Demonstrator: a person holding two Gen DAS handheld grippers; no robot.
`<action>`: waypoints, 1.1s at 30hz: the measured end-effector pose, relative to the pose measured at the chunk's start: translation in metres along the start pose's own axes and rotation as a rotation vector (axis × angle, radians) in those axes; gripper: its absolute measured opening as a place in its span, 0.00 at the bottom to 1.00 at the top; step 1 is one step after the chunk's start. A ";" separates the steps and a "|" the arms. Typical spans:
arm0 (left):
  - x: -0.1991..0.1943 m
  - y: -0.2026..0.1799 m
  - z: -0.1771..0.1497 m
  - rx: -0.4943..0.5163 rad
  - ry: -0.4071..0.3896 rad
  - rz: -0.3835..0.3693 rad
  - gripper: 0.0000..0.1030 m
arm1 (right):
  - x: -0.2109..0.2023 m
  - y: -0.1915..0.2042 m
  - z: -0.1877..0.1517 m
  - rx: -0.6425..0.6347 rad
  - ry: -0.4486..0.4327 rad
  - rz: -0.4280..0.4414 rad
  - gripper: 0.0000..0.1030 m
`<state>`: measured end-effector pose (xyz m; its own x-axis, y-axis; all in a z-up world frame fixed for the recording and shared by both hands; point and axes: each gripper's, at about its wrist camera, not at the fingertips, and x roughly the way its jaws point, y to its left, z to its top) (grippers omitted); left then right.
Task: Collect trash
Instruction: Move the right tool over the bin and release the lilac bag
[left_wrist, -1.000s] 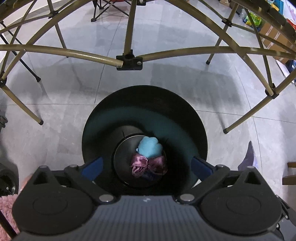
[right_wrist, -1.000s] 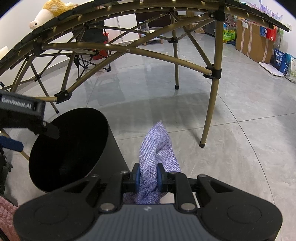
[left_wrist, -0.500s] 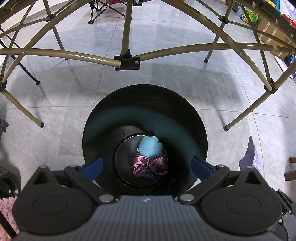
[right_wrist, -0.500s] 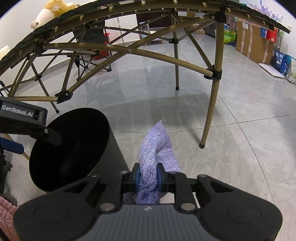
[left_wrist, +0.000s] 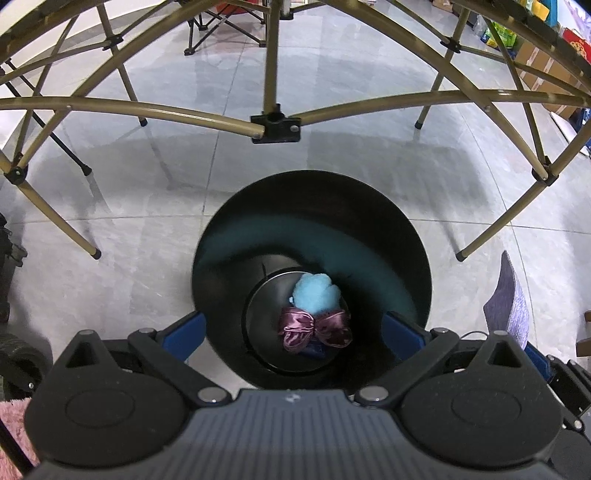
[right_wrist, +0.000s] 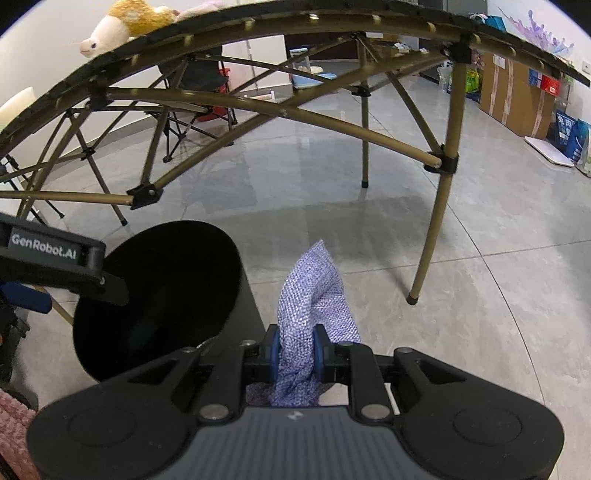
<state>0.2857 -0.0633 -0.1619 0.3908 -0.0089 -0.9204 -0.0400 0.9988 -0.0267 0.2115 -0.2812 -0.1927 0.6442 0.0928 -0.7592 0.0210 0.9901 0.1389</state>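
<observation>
Purple knit cloth (right_wrist: 314, 314) clamped in right hand-held gripper (right_wrist: 297, 350), left hand-held gripper (left_wrist: 295, 328) spread wide above black bin (left_wrist: 417, 236): risks snagging, missing rim.

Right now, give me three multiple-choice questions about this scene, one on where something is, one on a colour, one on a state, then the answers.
1. Where is the satin bow?
A. on the floor
B. at the bottom of the black bin
C. on the folding table

2. What colour is the fluffy item beside the bow?
A. light blue
B. yellow
C. red

3. What are the right tongs doing?
A. standing open and empty
B. gripping the bin's rim
C. shut on the purple knitted cloth

Answers: 1 B, the bow lies deep inside the bin. 2 A, it is plainly pale blue. 3 C, cloth is pinched between the pads.
</observation>
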 end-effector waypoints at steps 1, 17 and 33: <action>-0.001 0.002 -0.001 -0.002 -0.003 0.001 1.00 | -0.001 0.003 0.001 -0.004 -0.003 0.004 0.17; -0.022 0.061 -0.008 -0.087 -0.046 0.028 1.00 | -0.012 0.069 0.026 -0.084 -0.050 0.083 0.17; -0.029 0.120 -0.018 -0.172 -0.069 0.091 1.00 | 0.005 0.127 0.043 -0.142 -0.029 0.139 0.17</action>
<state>0.2533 0.0555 -0.1452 0.4406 0.0904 -0.8931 -0.2327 0.9724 -0.0164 0.2507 -0.1595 -0.1515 0.6549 0.2290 -0.7202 -0.1770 0.9730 0.1484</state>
